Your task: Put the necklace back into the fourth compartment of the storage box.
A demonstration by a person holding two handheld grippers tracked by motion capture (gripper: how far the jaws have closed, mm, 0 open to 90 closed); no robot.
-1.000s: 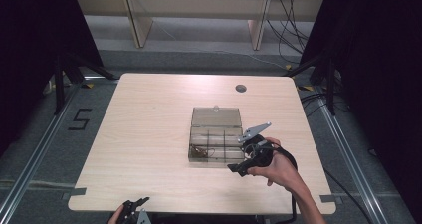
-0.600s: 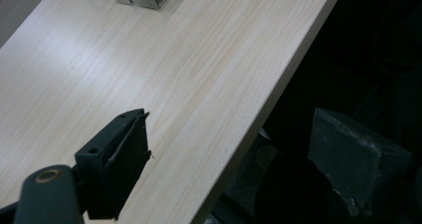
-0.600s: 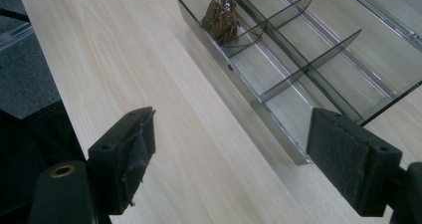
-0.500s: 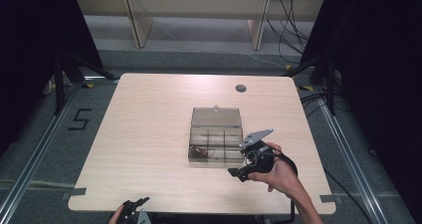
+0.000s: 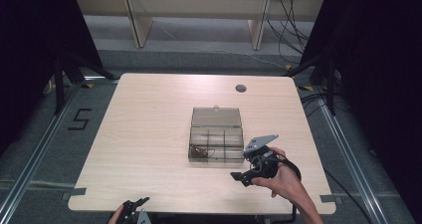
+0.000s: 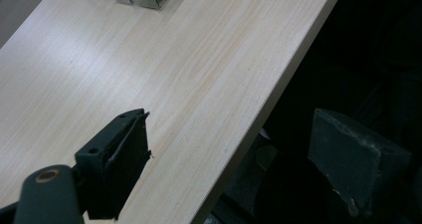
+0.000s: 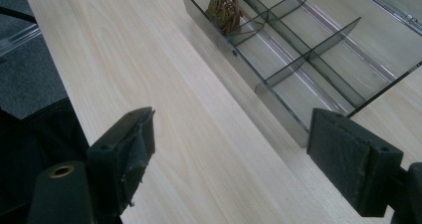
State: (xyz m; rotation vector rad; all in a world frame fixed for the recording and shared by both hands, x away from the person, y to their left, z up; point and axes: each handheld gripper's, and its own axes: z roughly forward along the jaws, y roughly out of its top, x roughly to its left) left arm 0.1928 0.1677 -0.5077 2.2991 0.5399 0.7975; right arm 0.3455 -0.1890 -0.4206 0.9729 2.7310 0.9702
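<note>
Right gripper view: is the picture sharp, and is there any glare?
Right gripper view: the clear smoky plastic divided box is sharp, with thin bright glints on its edges; the right gripper's jaws look slightly soft. High view: light wooden table evenly lit, surroundings dark.

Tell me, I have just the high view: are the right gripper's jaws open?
Observer: Yes. In the right gripper view, the right gripper has its jaws wide apart, with nothing between them.
Operator: What's in the box?
Observer: The box holds a brownish tangle in one corner compartment; the other compartments look empty.
Operator: And the left gripper?
Observer: The left gripper is open too, straddling the table edge.
</note>
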